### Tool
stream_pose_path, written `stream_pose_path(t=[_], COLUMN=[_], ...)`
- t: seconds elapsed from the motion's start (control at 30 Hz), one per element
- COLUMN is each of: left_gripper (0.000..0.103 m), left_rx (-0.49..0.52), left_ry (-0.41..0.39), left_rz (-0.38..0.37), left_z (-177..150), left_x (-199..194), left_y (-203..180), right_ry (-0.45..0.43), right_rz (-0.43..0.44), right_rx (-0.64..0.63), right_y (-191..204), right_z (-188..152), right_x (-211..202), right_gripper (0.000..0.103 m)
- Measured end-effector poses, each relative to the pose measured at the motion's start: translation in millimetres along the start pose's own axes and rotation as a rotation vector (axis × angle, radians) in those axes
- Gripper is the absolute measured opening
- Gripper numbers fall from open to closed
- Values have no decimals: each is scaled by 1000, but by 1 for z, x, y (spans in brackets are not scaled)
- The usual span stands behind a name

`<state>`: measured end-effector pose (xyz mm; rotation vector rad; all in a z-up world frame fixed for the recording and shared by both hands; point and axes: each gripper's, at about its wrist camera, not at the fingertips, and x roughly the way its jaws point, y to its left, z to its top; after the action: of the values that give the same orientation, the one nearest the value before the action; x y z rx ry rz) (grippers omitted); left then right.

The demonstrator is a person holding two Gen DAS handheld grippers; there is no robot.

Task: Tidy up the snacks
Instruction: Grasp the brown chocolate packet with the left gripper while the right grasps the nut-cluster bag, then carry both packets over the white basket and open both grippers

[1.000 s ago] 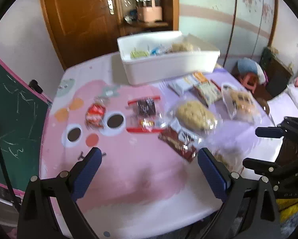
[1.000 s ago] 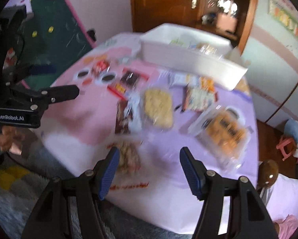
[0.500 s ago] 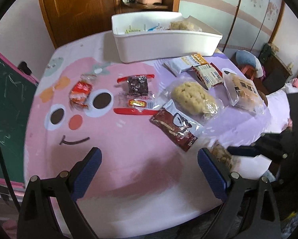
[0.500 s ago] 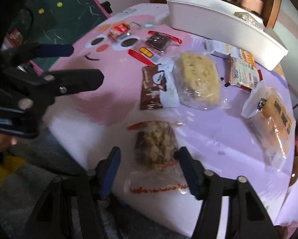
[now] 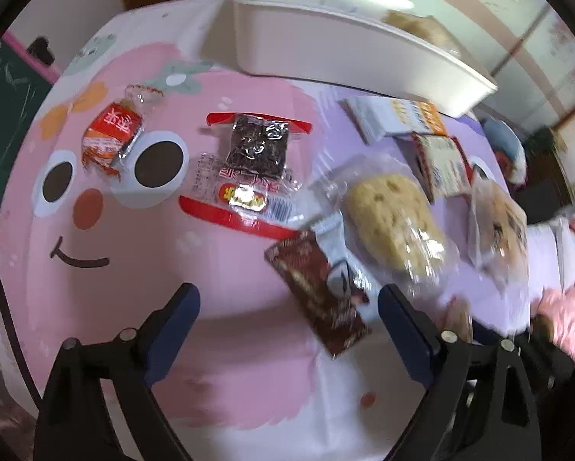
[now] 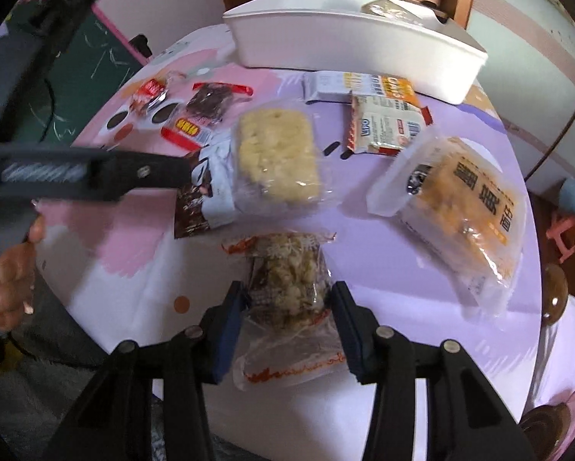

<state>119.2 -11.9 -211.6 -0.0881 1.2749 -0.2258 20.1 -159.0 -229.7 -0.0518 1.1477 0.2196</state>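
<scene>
Dropped lower and closer since half a second back: right gripper [image 6: 287, 307] now straddling the clear-wrapped nut brittle pack [image 6: 287, 280] at the near table edge, jaws apart on either side, not yet clamped. Left gripper [image 5: 287, 315] wide apart and carrying nothing, hovering over the brown chocolate packet [image 5: 318, 292], which lies between its fingers but is not pinched.

Progress: early. White bin [image 6: 349, 38] at the far side holds a few packs, contents mostly hidden behind the wall. Still loose on the table [image 5: 141, 299]: red candy pack [image 5: 111, 138], dark jerky pouch [image 5: 256, 150], pale puffed-rice cake bag [image 6: 276, 153], white-orange wafer box [image 6: 364, 84], cracker packet [image 6: 383, 130], orange-labelled pastry bag [image 6: 468, 207]. Roughly eight items to go, judging by the spread.

Surface: round table under pink and lilac cartoon-face cloth, smooth and flat. Room: green chalkboard [image 6: 88, 77] to the left, wooden door and cabinet behind bin, pale blue wall with pink stripe to the right.
</scene>
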Motion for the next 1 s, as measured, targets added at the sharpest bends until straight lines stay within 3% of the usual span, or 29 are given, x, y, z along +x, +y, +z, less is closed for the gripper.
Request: stream_pose_path(t=[0.13, 0.27, 0.4, 0.53, 0.7, 0.87, 1.0], left_gripper=[88, 69, 59, 19, 15, 13, 13], left_rx=[-13, 7, 35, 97, 176, 179, 182], left_ry=[11, 57, 48, 23, -4, -4, -49], left_rz=[46, 105, 139, 145, 141, 137, 144], left_z=[9, 11, 11, 7, -9, -19, -22], left_x=[11, 25, 30, 28, 22, 9, -5], left_y=[-15, -29, -41, -53, -54, -41, -37], right_ry=[-13, -22, -29, -32, -18, -21, -22], right_rz=[5, 41, 78, 88, 78, 57, 29], right_rx=[-1, 27, 54, 52, 59, 56, 46], right_y=[-1, -8, -16, -17, -18, -15, -11], right_z=[-3, -1, 0, 2, 3, 2, 3], right_x=[-3, -2, -1, 0, 4, 3, 1], right_gripper=[46, 46, 46, 46, 46, 45, 44])
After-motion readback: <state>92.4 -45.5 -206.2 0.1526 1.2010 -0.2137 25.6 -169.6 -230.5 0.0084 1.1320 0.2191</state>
